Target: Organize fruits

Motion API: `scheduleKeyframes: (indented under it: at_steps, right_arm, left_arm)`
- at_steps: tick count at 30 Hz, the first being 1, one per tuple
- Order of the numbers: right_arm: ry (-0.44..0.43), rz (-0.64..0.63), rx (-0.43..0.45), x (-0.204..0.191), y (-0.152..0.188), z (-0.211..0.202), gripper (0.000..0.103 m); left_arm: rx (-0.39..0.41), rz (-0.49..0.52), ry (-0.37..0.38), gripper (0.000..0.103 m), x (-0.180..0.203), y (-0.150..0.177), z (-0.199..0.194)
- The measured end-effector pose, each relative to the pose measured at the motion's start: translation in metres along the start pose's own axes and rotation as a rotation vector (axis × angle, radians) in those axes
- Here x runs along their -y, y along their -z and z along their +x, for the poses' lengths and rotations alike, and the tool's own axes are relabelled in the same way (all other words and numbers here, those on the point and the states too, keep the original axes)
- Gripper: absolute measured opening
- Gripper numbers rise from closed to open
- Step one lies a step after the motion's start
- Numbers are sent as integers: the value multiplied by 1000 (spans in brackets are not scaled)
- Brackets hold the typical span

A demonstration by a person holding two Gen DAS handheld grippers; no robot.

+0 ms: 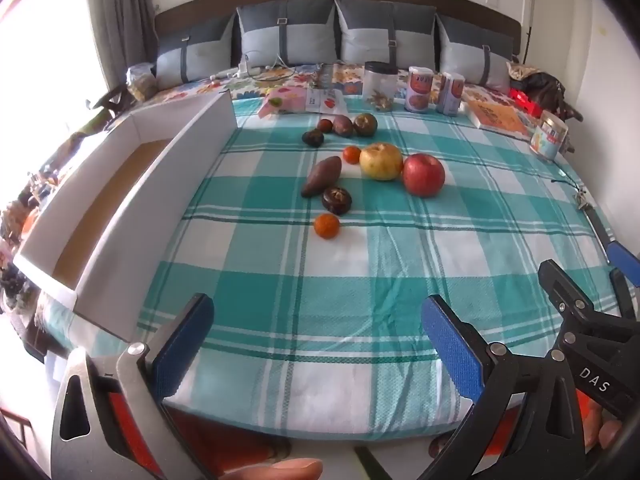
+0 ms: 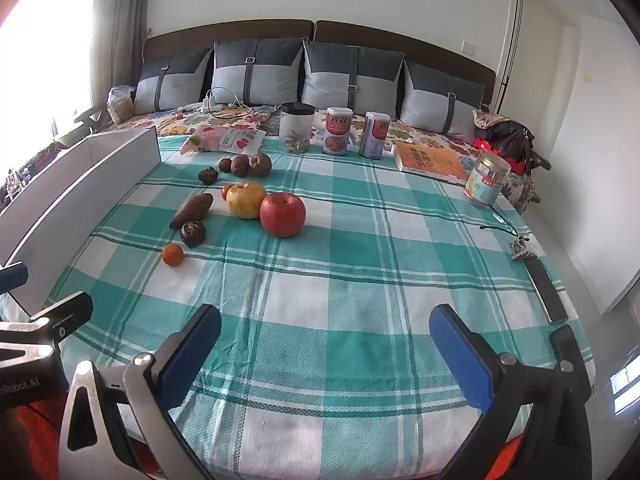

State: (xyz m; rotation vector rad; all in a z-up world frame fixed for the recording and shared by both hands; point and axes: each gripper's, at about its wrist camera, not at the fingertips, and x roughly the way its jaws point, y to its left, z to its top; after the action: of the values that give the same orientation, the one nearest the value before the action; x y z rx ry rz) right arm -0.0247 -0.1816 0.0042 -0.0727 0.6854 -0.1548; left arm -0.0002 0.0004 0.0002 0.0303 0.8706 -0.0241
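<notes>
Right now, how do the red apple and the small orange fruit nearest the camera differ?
The red apple is far larger than the small orange fruit. The apple is red and touches the yellow apple; the orange fruit lies alone, nearer the edge. Both rest on the checked cloth, ungrasped.

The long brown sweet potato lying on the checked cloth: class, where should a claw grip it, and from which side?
Grip the sweet potato across its thick middle, coming from above with the pads on its two long flanks. It lies flat and slanted, tapering at both ends, and a dark round fruit crowds its near tip, so the ends suit poorly.
</notes>
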Motion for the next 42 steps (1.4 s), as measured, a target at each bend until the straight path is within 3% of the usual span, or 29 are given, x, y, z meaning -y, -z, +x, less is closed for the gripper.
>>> scheduleKeyframes:
  at_steps: [42]
  right_arm:
    - [17,-17,-11,-3,2,2,103]
  left_arm:
    - [-3,17,-22,103,0,4,3]
